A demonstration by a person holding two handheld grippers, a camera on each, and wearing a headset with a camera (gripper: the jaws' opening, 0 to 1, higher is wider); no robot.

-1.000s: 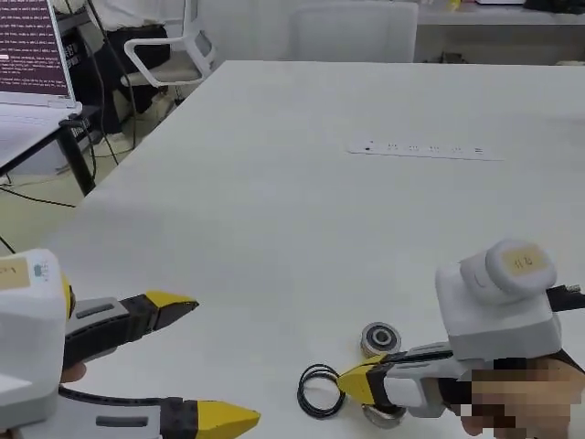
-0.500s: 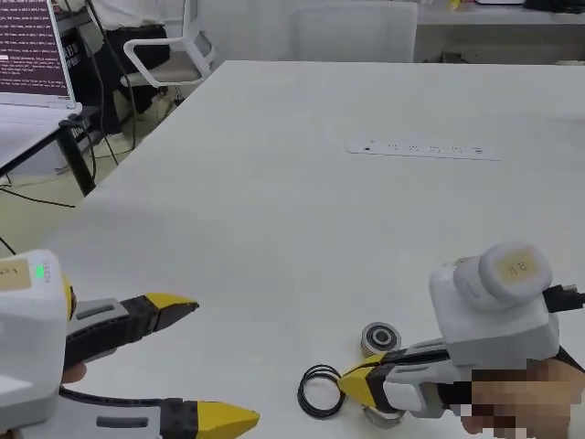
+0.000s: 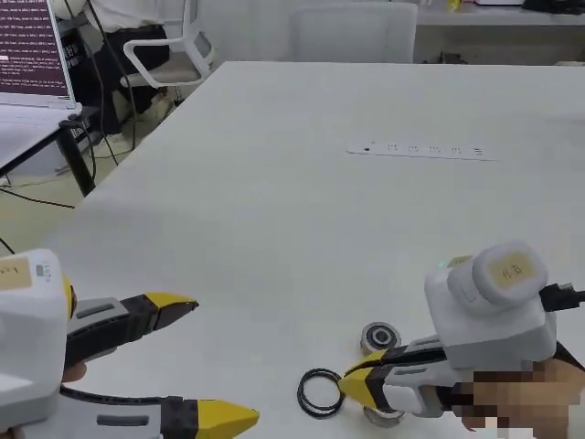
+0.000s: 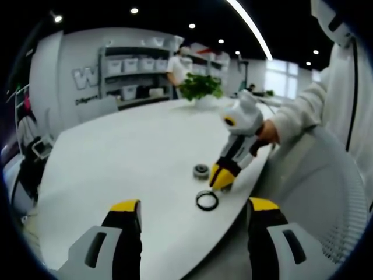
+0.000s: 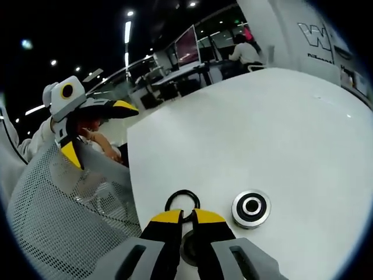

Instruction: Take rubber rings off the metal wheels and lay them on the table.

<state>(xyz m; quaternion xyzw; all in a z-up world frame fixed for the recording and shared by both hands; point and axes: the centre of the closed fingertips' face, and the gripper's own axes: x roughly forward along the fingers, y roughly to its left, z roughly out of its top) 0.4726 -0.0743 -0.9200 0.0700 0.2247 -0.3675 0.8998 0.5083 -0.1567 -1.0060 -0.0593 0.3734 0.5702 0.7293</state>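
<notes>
Lower right in the head view, the right tongs (image 3: pixel 352 384) are pressed together over a metal wheel (image 3: pixel 384 418). Their tips reach the edge of a black rubber ring (image 3: pixel 320 391) lying flat on the white counter (image 3: pixel 302 210). A second wheel (image 3: pixel 379 338) stands just beside them. At lower left, the left tongs (image 3: pixel 206 361) are spread wide and hold nothing.

Ring (image 3: pixel 320 391) left of wheel (image 3: pixel 379 337), on table (image 3: pixel 302 192)

Smooth matt white table (image 3: pixel 274 210), shiny metal wheel (image 5: pixel 266 208), matt black rubber ring (image 3: pixel 303 391)
</notes>
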